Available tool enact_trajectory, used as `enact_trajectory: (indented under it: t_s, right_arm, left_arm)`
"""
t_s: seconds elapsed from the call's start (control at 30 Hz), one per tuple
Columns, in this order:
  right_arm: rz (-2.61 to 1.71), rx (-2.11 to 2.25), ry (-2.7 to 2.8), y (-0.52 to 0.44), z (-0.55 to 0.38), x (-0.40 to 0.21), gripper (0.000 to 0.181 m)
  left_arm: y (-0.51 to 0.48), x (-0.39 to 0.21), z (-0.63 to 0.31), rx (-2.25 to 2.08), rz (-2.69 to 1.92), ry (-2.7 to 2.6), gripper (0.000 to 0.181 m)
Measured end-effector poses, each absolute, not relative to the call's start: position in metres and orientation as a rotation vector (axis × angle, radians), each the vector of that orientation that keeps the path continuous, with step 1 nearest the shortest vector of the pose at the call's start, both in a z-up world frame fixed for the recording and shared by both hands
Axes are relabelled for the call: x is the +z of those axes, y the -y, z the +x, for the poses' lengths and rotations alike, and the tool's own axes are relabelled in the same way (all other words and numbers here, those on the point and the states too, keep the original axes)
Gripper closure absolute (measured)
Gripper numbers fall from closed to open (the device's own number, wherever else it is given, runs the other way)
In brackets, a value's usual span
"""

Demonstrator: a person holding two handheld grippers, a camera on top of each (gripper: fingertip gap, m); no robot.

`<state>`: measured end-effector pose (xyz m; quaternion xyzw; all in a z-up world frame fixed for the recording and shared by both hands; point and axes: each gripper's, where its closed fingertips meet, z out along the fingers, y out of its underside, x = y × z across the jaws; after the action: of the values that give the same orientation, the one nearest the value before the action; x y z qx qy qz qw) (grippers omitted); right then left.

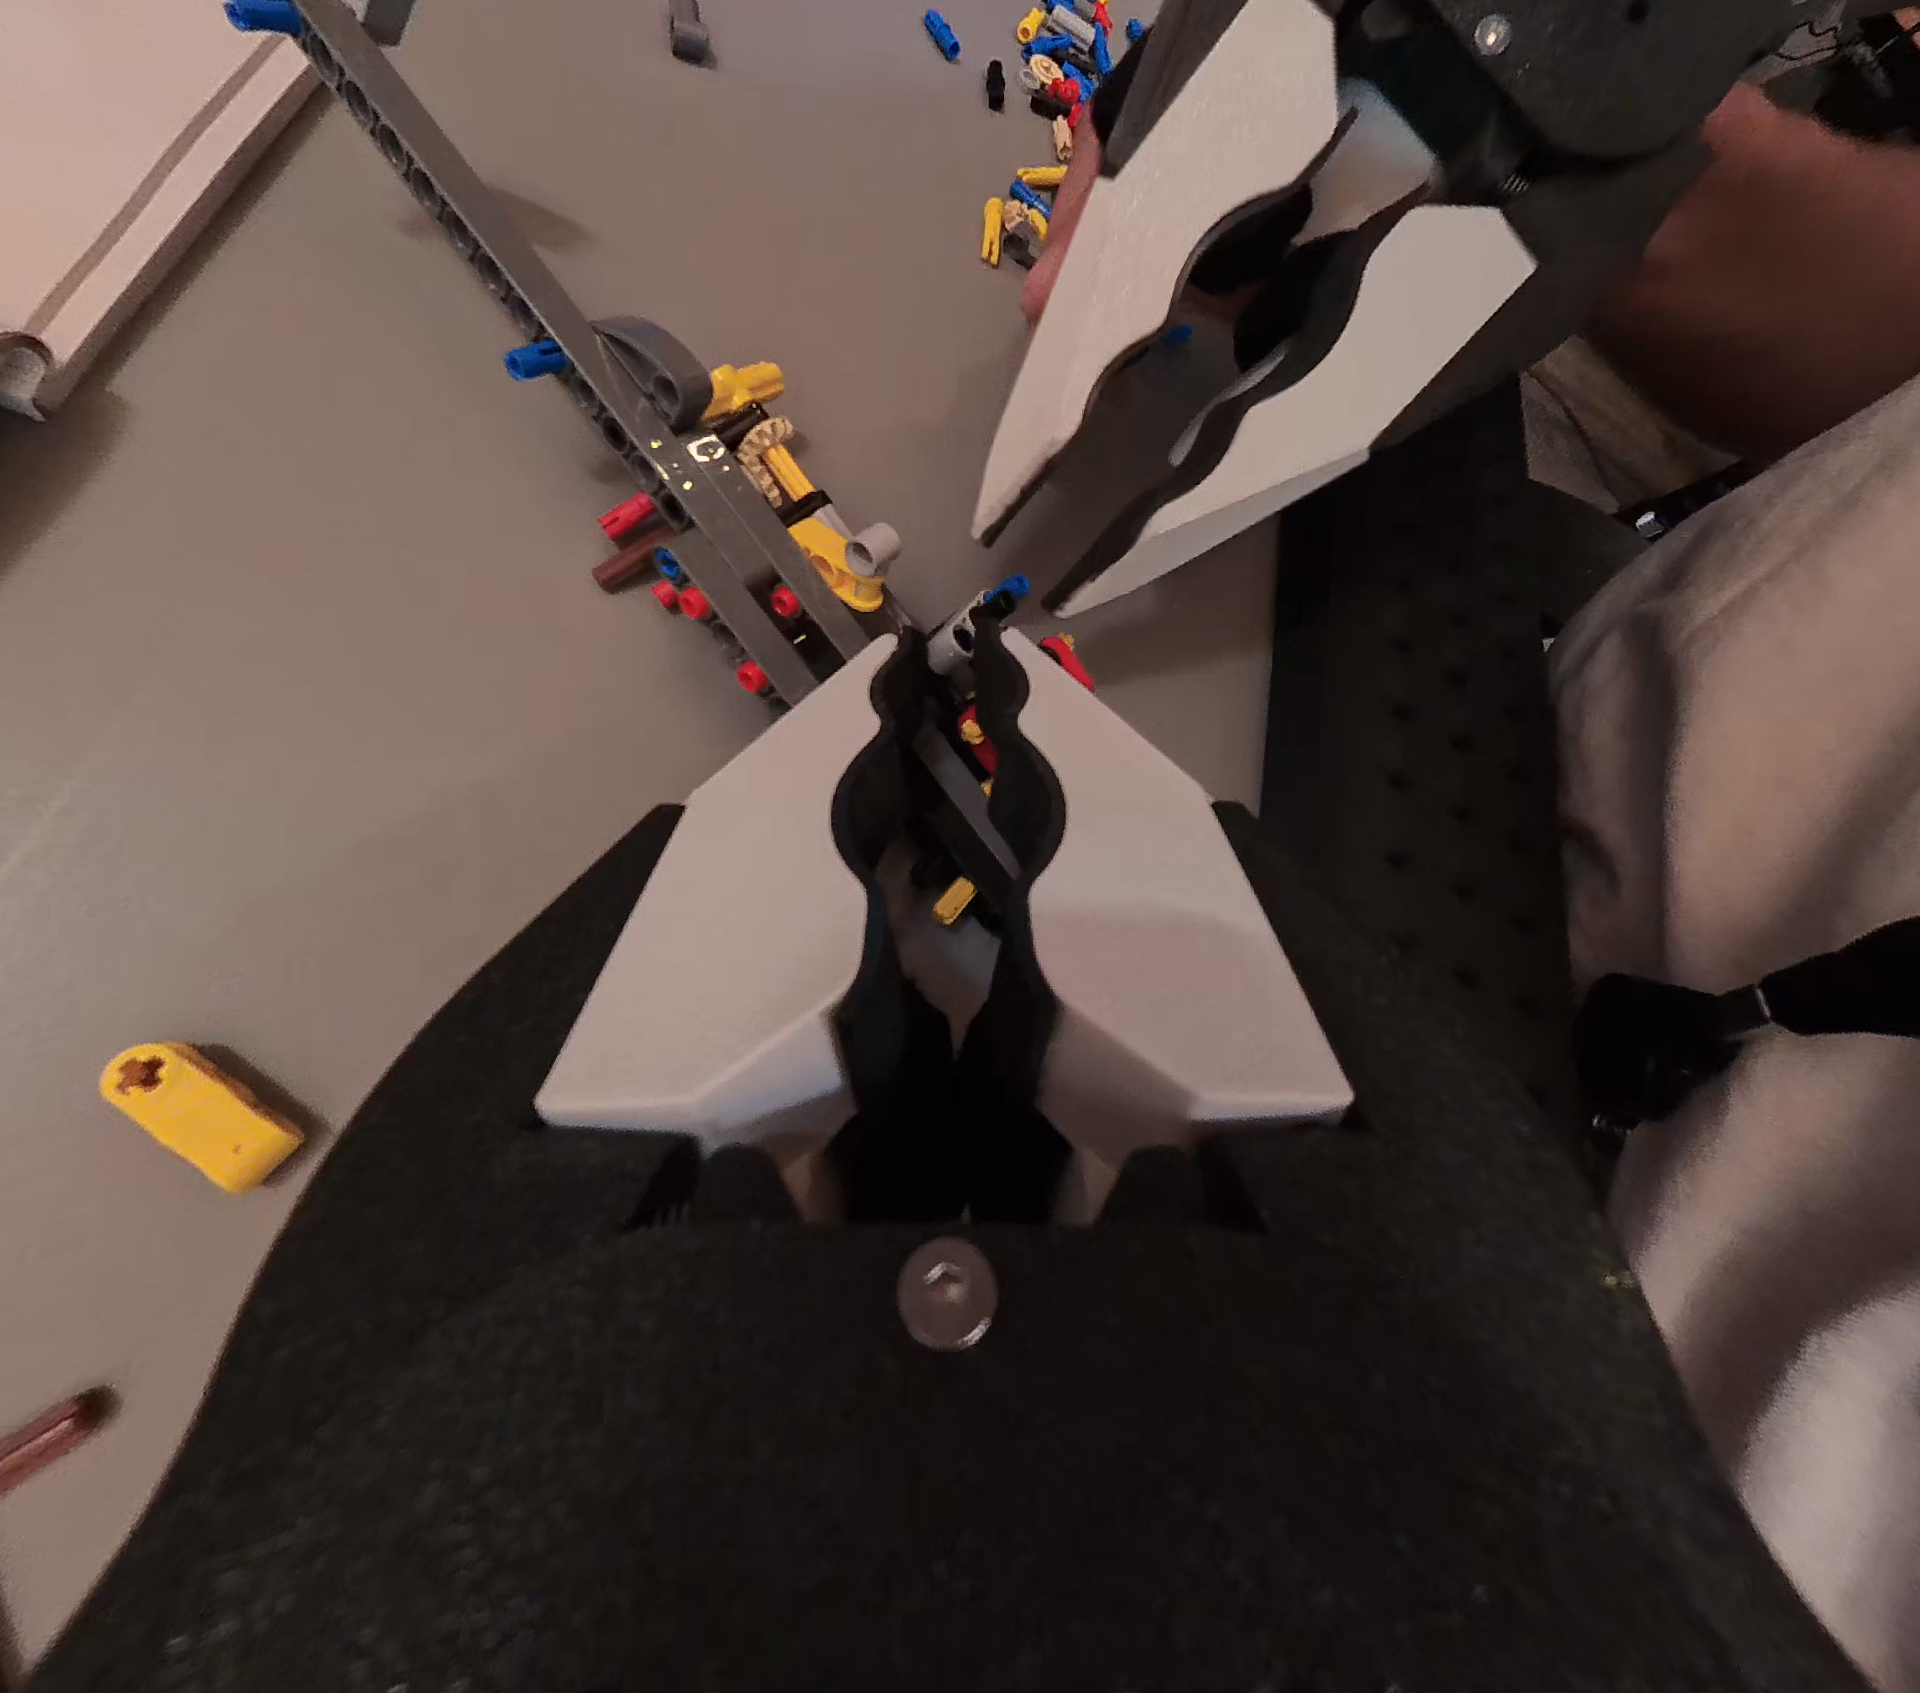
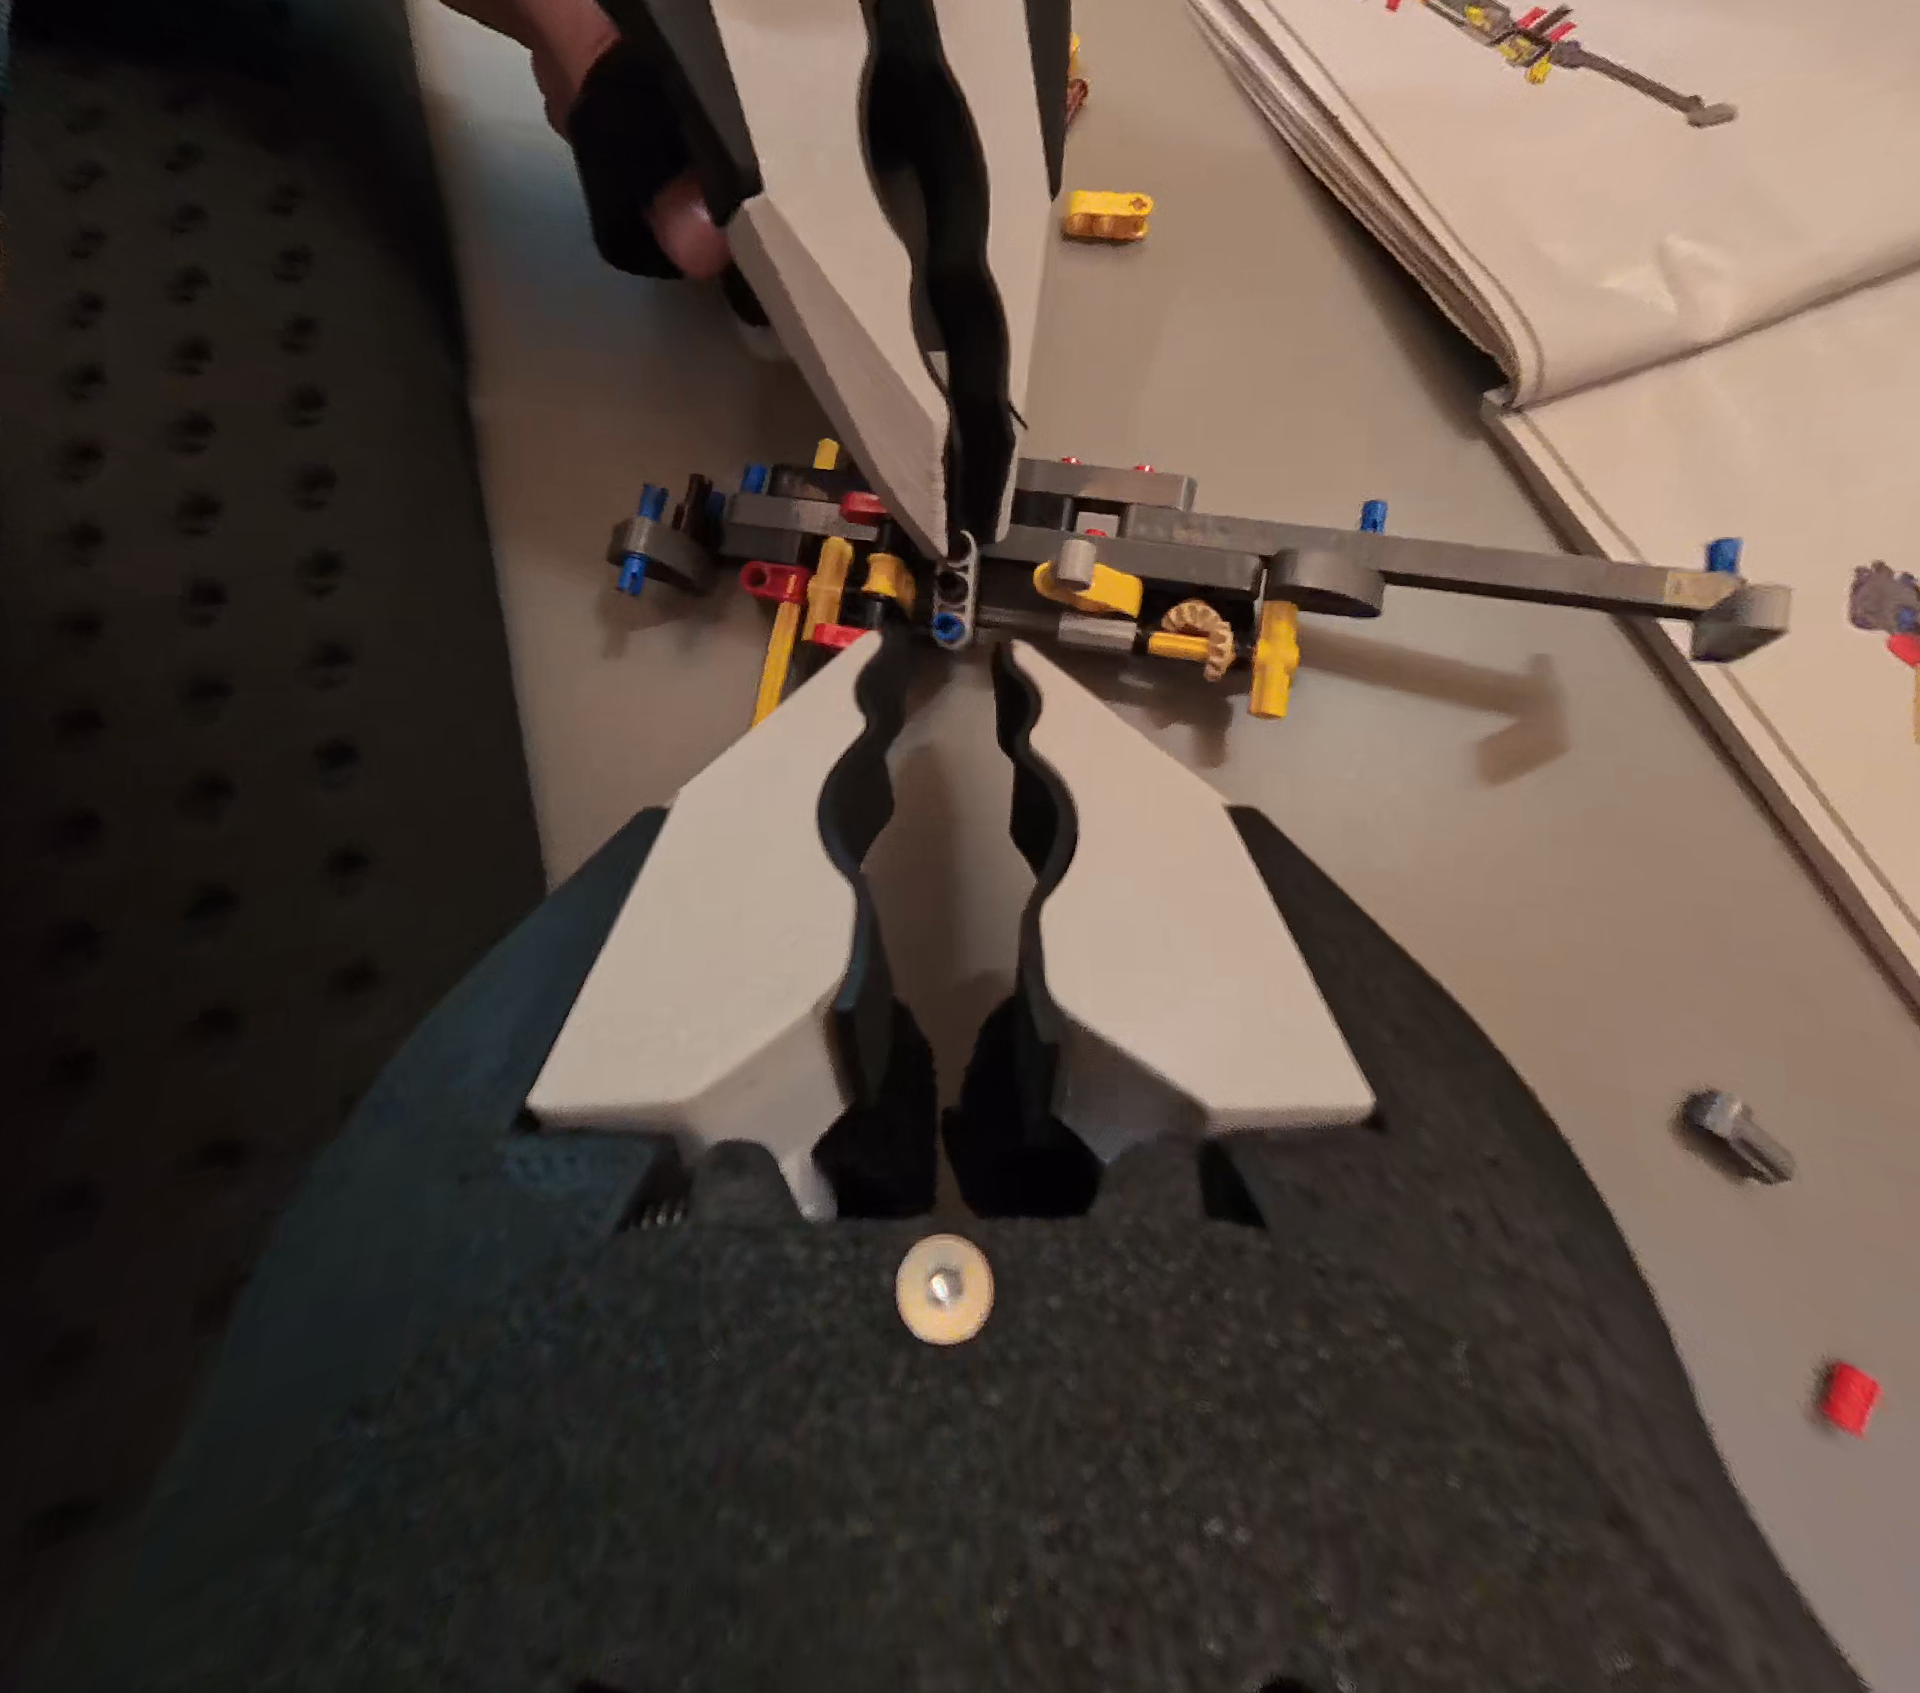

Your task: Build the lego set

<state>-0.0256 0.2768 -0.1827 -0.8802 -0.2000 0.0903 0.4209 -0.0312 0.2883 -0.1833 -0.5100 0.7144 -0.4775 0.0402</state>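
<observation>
Left gripper [image 1: 951, 656] pinches the lego model [image 2: 1091, 573] lying mid-worktop [image 2: 1299, 864], at its small grey connector [image 2: 956, 594]; right gripper [image 2: 940, 656] hovers narrowly parted. Light, stiff, pins pop loose: hold the thick cluster, not the far beam.

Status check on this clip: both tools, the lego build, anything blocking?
Left tool shut on the lego build, at its small grey connector. Right tool open, just short of it. Nothing blocking; loose pieces lie apart.
</observation>
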Motion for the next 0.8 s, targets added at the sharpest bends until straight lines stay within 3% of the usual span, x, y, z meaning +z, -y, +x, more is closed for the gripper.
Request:
enact_trajectory:
  t_s: [0.33, 0.47, 0.57, 0.8]
  right_arm:
    - [-2.2, 0.127, 0.602, -0.284, -0.028, -0.186, 0.177]
    - [-2.238, 0.123, 0.623, -0.285, -0.029, -0.186, 0.177]
    - [-2.257, 0.115, 0.634, -0.285, -0.027, -0.184, 0.177]
    - [-2.299, 0.093, 0.657, -0.284, -0.028, -0.182, 0.177]
  left_arm:
    - [-0.29, -0.182, -0.031, -1.43, -1.503, -2.219, 0.174]
    - [-0.287, -0.177, -0.039, -1.328, -1.258, -2.351, 0.151]
    - [-0.288, -0.181, -0.043, -1.171, -1.029, -2.47, 0.145]
    - [-0.281, -0.195, -0.036, -1.123, -0.861, -2.586, 0.154]
